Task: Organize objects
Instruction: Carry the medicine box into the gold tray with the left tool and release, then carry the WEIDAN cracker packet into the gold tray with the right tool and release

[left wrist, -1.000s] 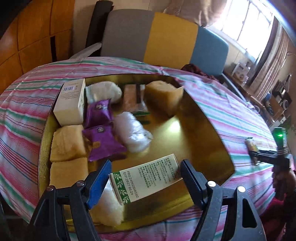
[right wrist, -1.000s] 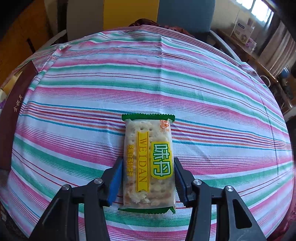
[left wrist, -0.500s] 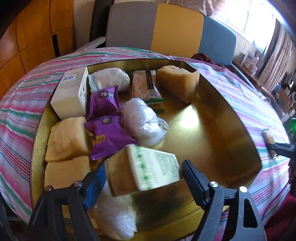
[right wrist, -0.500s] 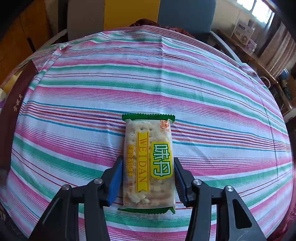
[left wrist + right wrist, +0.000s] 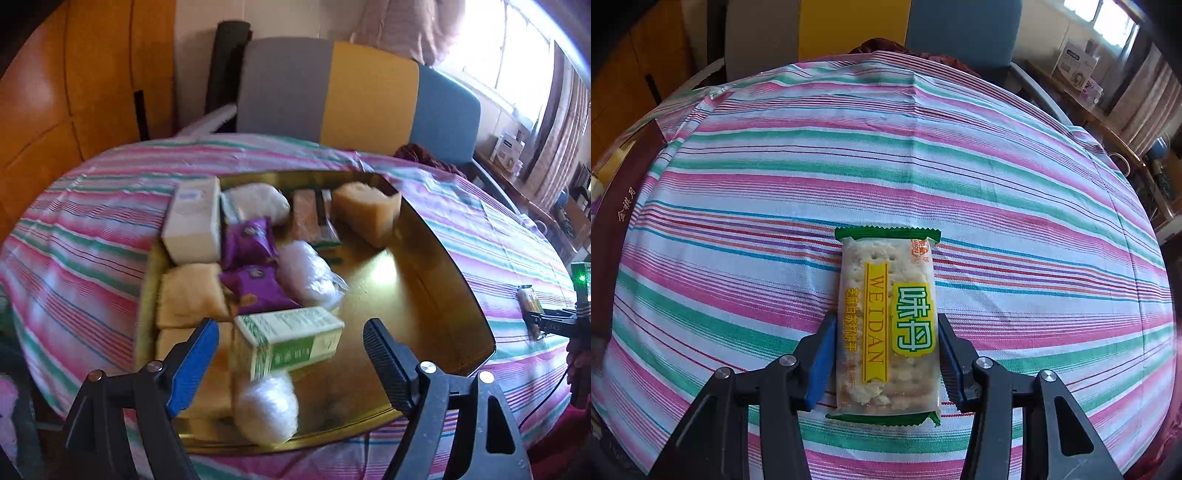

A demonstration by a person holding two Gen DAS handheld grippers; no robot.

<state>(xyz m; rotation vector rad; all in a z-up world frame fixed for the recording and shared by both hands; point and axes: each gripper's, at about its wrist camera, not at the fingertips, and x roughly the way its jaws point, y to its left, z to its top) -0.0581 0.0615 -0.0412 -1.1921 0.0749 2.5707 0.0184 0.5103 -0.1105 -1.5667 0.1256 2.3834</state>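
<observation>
A gold tray [image 5: 424, 295] on the striped table holds wrapped snacks. Among them are two purple packets [image 5: 255, 266], yellow cakes [image 5: 188, 295], white buns [image 5: 310, 277] and a white box [image 5: 194, 221]. A green-and-white box [image 5: 291, 339] lies loose on its side near the tray's front. My left gripper [image 5: 290, 328] hovers above it with jaws wide open, touching nothing. My right gripper [image 5: 886, 321] points down at a cracker pack [image 5: 888, 317] lying flat on the cloth. Its jaws are closing, and both pads lie against the pack's long sides.
A grey, yellow and blue chair [image 5: 351, 92] stands behind the table. The tray's dark outer wall [image 5: 617, 206] shows at the far left of the right wrist view. My right gripper and the hand holding it [image 5: 576, 332] appear at the right edge of the left wrist view.
My left gripper has let go of the green-and-white box, which tipped over and now lies in the tray, and the gripper has drawn back and up. The right gripper's jaws have narrowed slightly on the cracker pack.
</observation>
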